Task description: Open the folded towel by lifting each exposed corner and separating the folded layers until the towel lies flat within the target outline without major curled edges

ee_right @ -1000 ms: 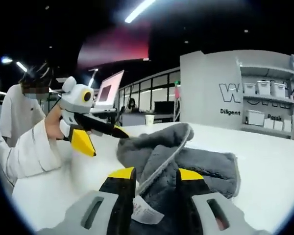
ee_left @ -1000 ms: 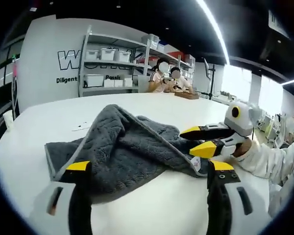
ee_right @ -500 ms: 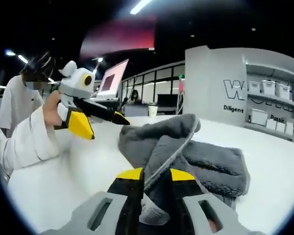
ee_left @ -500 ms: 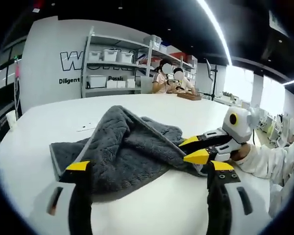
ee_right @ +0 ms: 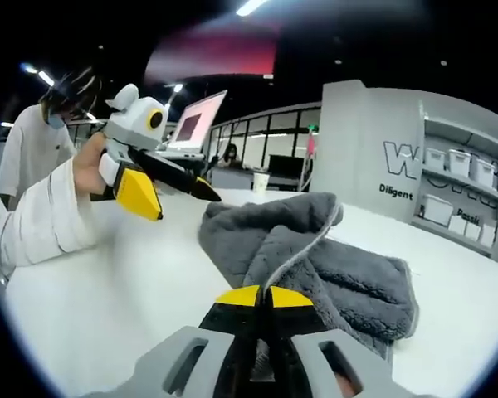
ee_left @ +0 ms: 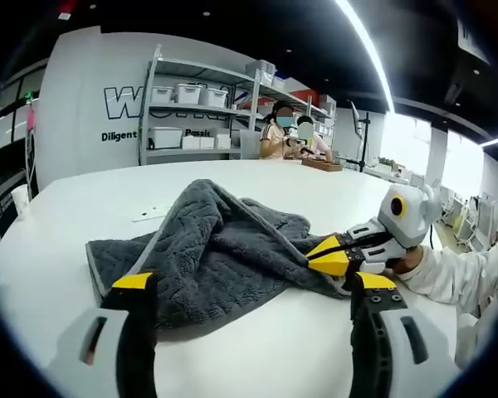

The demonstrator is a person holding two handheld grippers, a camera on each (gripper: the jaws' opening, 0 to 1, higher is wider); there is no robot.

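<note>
Left gripper view, near to far. At 6 o'clock, left gripper (ee_left: 253,286), jaws spread wide, nothing between them, yellow tips low over the white table (ee_left: 66,215). Just past the tips, gray towel (ee_left: 207,249), bunched and rumpled near the middle, one fold humped up toward 12 o'clock, a flat part reaching out to 9 o'clock. At 3 o'clock, right gripper (ee_left: 328,255), jaws pinched tight on the towel's near edge. Behind it, a hand (ee_left: 402,261) and a white sleeve (ee_left: 461,274). Far off at 11 o'clock, shelves (ee_left: 191,108) with white boxes against a gray wall. At 12 o'clock, two people (ee_left: 290,137) sitting at the far side of the table.

Right gripper view, near to far. At 6 o'clock, right gripper (ee_right: 264,296), yellow tips pressed close together, towel (ee_right: 315,257) edge caught between them. Towel rising from the tips toward 12 o'clock, pale trim running up the fold, more of it lying on the table (ee_right: 133,282) toward 3 o'clock. At 10 o'clock, left gripper (ee_right: 187,199), jaws apart, held up off the table, near the towel's top fold but not touching. Around its handle, a hand (ee_right: 87,170) and a sleeve (ee_right: 33,224). Farther back at 12 o'clock, a laptop (ee_right: 195,124) with a pink screen and a cup (ee_right: 260,182). At 3 o'clock, shelves (ee_right: 461,174) with boxes.
</note>
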